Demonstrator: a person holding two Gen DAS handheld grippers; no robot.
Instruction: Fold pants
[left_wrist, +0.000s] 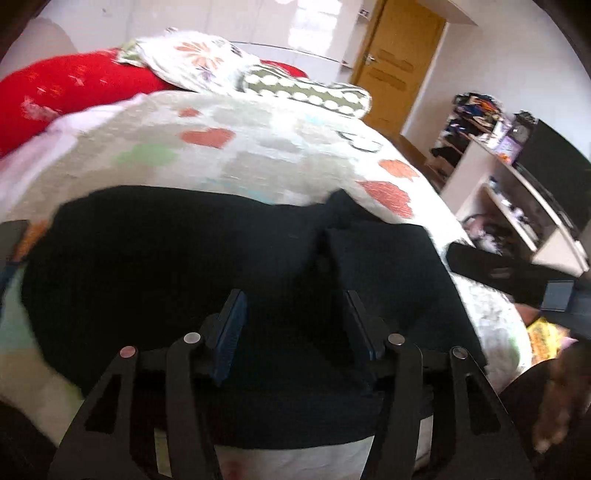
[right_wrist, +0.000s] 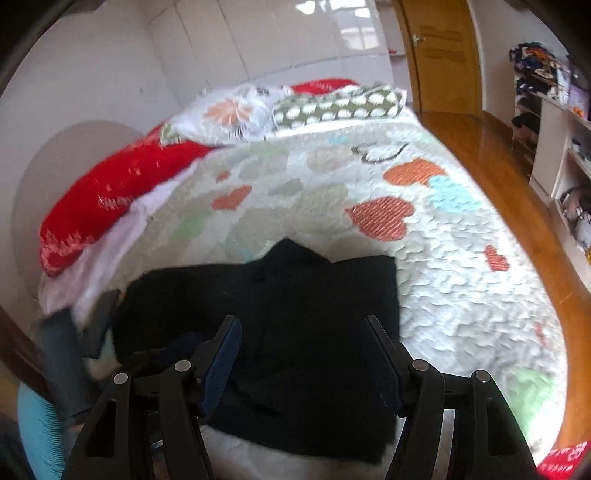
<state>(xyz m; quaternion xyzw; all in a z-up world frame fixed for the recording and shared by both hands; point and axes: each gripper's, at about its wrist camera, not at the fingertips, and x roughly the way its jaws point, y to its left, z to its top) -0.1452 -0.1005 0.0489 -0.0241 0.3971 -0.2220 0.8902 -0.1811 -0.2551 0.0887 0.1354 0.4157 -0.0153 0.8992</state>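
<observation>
The black pants (left_wrist: 177, 258) lie folded into a compact dark block near the front edge of the bed; they also show in the right wrist view (right_wrist: 295, 306). My left gripper (left_wrist: 293, 317) is open and empty, hovering just above the pants. My right gripper (right_wrist: 303, 343) is open and empty above the near part of the pants. The right gripper also shows at the right edge of the left wrist view (left_wrist: 517, 273). The left gripper shows at the left of the right wrist view (right_wrist: 99, 321).
The bed has a quilt with heart patterns (right_wrist: 424, 258). A red blanket (right_wrist: 122, 184) and pillows (right_wrist: 332, 103) lie at the far end. A wooden floor (right_wrist: 498, 166), a door (right_wrist: 443, 55) and white shelves (right_wrist: 554, 147) are on the right.
</observation>
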